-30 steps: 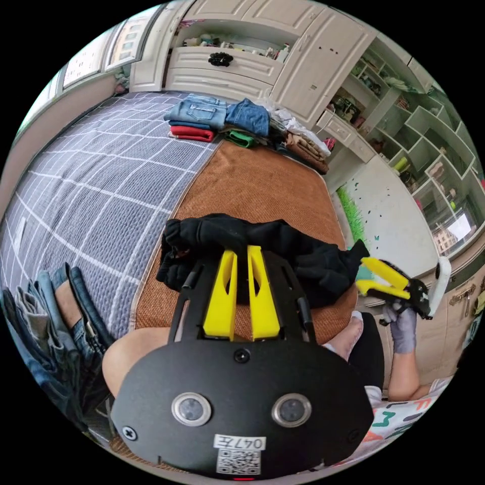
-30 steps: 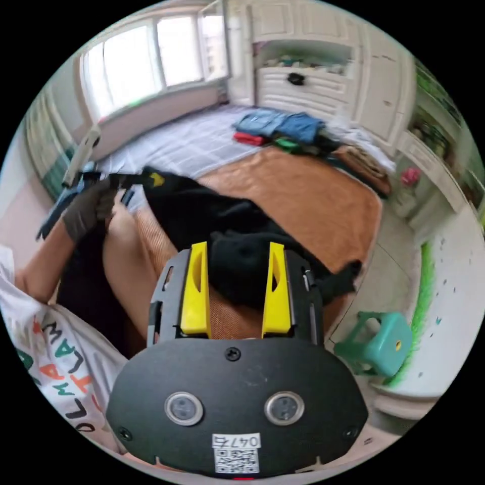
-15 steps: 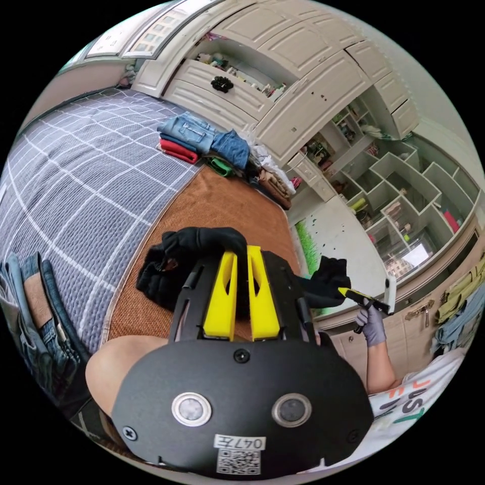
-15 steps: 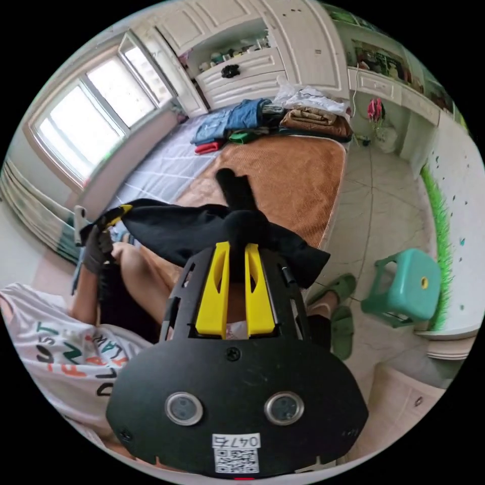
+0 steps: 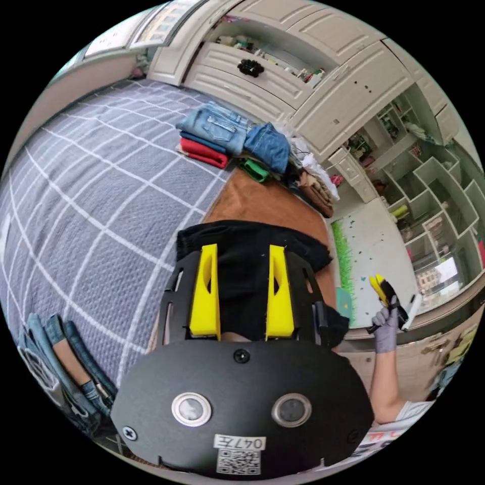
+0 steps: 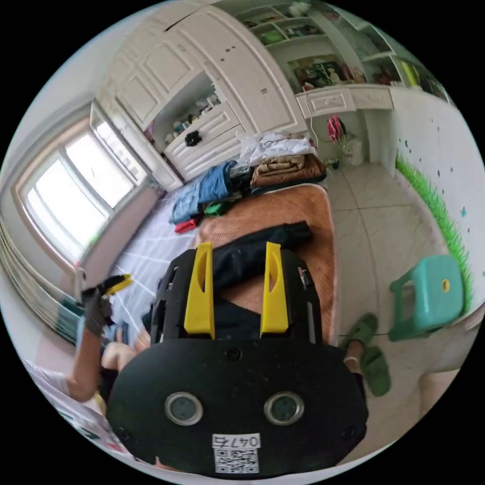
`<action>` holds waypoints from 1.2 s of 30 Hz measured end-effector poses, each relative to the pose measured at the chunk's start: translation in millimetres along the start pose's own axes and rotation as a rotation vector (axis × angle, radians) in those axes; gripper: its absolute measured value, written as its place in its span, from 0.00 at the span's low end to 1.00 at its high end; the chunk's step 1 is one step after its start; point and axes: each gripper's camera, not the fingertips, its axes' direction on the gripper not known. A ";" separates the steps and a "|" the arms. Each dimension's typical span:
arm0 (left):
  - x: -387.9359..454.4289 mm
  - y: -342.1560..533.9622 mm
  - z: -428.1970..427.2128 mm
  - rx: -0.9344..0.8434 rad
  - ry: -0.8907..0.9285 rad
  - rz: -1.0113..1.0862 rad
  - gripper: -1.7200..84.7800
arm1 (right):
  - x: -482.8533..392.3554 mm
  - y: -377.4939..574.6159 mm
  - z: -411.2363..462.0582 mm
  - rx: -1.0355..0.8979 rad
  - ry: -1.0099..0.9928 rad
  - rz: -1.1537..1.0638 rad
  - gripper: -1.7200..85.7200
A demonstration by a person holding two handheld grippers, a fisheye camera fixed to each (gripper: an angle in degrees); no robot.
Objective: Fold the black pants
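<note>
Both grippers are now lifting away spread and empty, the left gripper [image 5: 237, 283] hovering nearer over the black pants [image 5: 247, 247] lying lengthwise across the brown mat [image 6: 283, 209], the right gripper [image 6: 235, 288] further back.

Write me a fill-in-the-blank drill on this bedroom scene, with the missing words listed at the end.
1. The black pants lie on the ______ mat on the bed.
2. The left gripper has its jaws ______, with nothing clamped between them.
3. The stool on the tiled floor is coloured ______.
4. Under the folded jeans in the stack lies a ______ garment.

Missing words: brown; open; teal; red
</note>
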 end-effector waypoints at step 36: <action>-74.8 59.9 162.0 -0.266 -0.042 -0.052 0.06 | 10.6 33.0 63.9 -0.626 0.353 -0.283 0.11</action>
